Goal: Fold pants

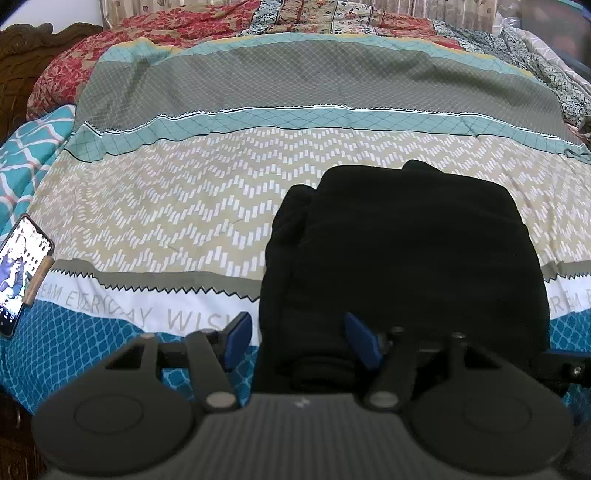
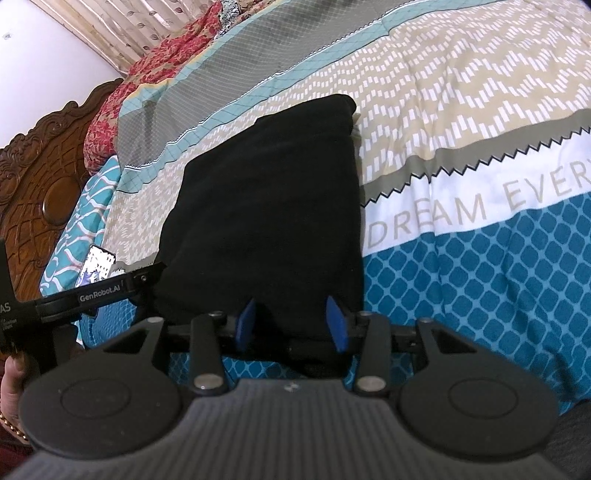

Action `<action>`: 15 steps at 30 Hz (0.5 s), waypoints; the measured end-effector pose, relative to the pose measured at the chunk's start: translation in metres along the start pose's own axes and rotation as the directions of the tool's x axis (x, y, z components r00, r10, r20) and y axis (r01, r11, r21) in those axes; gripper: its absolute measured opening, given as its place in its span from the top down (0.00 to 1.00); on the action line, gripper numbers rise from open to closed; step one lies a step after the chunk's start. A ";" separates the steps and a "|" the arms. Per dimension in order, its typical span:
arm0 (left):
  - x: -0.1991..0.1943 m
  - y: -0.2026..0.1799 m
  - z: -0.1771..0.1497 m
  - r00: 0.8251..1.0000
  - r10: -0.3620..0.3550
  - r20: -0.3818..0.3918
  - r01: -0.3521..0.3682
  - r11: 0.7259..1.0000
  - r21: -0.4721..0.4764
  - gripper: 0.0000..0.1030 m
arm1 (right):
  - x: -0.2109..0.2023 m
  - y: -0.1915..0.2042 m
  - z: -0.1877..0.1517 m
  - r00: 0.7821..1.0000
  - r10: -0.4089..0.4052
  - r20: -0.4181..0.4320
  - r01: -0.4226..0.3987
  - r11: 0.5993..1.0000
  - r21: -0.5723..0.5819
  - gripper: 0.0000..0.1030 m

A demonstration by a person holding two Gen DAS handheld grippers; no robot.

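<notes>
Folded black pants (image 1: 402, 258) on patterned bedspread (image 1: 184, 206); left claw (image 1: 299, 341) open astride near edge.

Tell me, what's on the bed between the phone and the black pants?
Nothing but bare patterned bedspread. The left wrist view shows the phone at the far left edge and the folded black pants to the right.

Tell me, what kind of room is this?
Most likely a bedroom in a home. A patterned bedspread covers a wide bed with a carved wooden headboard, black folded pants lie on it, and a curtain hangs behind.
</notes>
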State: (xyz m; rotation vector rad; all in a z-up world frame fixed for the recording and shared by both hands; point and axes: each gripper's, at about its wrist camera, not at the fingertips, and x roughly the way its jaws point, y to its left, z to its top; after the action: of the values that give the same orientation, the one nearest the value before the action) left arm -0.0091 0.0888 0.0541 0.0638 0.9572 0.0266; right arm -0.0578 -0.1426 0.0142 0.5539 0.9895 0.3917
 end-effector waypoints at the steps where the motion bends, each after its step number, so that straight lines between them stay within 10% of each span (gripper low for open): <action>1: 0.000 0.000 0.000 1.000 0.000 0.000 0.000 1.000 0.000 0.44 | 0.000 0.000 0.000 1.000 0.000 0.000 0.000 1.000 0.002 0.55; 15: 0.000 -0.002 -0.002 1.000 0.016 0.013 -0.016 1.000 0.020 0.43 | 0.000 0.001 -0.002 1.000 0.001 0.005 -0.001 1.000 0.011 0.55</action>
State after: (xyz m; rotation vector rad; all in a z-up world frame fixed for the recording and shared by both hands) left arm -0.0106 0.0870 0.0533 0.0900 0.9438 0.0309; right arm -0.0594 -0.1414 0.0144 0.5653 0.9872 0.3860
